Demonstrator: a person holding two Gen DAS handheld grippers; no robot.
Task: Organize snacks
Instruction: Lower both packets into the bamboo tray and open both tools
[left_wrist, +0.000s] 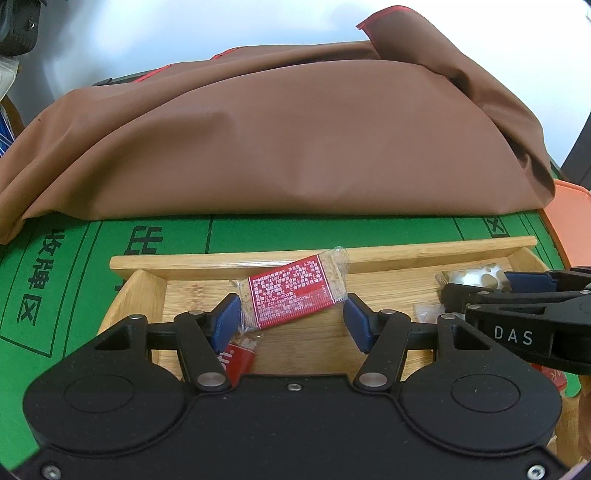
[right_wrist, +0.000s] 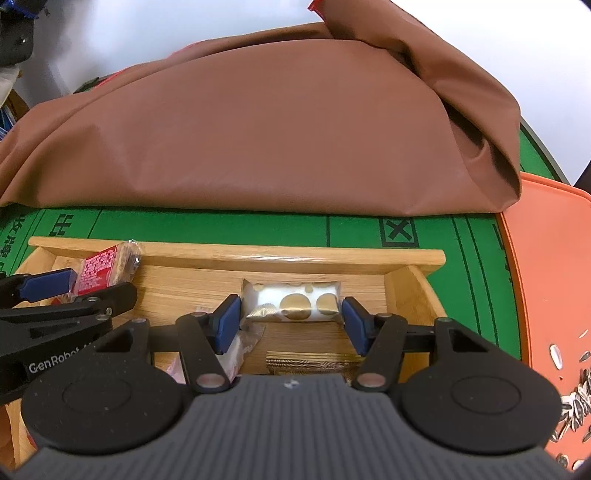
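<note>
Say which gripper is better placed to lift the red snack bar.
Left. The left gripper is open with the red snack bar between its fingers; the right gripper brackets the white packet.

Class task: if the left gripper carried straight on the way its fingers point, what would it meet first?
Probably the red snack bar lying between the open fingers of the left gripper; past it, the far wall of the wooden tray. Depth is hard to judge.
</note>
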